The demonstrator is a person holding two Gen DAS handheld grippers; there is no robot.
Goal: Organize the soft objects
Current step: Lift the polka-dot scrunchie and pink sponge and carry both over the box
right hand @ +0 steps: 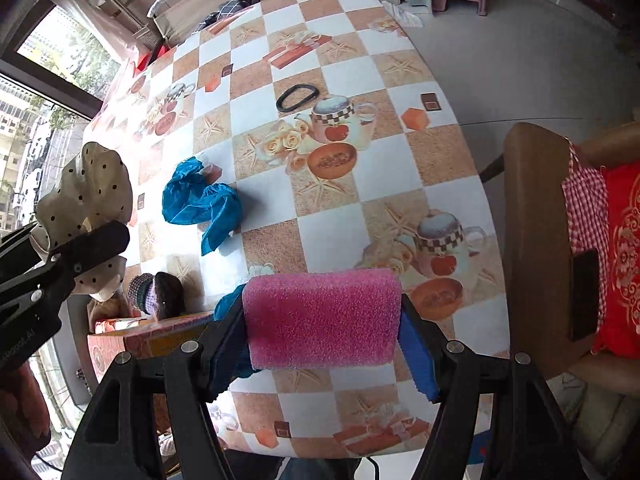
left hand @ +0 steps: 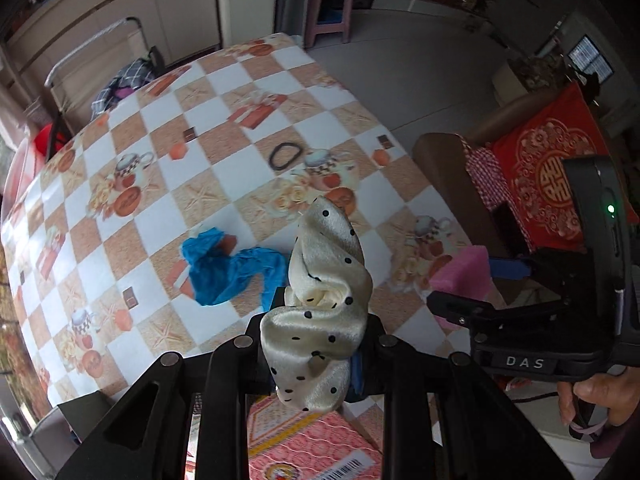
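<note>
My left gripper [left hand: 320,320] is shut on a cream polka-dot scrunchie [left hand: 324,304], held above the table's near edge; it also shows in the right wrist view [right hand: 86,196]. My right gripper [right hand: 322,320] is shut on a pink sponge [right hand: 322,318], seen at the right in the left wrist view [left hand: 460,276]. A crumpled blue cloth [right hand: 200,204] lies on the checked tablecloth [right hand: 360,200], also seen in the left wrist view [left hand: 228,268]. A black hair tie [right hand: 298,98] lies farther back.
A pink patterned box [left hand: 312,448] sits below the left gripper; in the right wrist view [right hand: 152,336] it holds a knitted purple item [right hand: 154,294]. A chair with a red cushion [right hand: 624,260] stands right of the table. A pink stool [left hand: 330,12] stands beyond.
</note>
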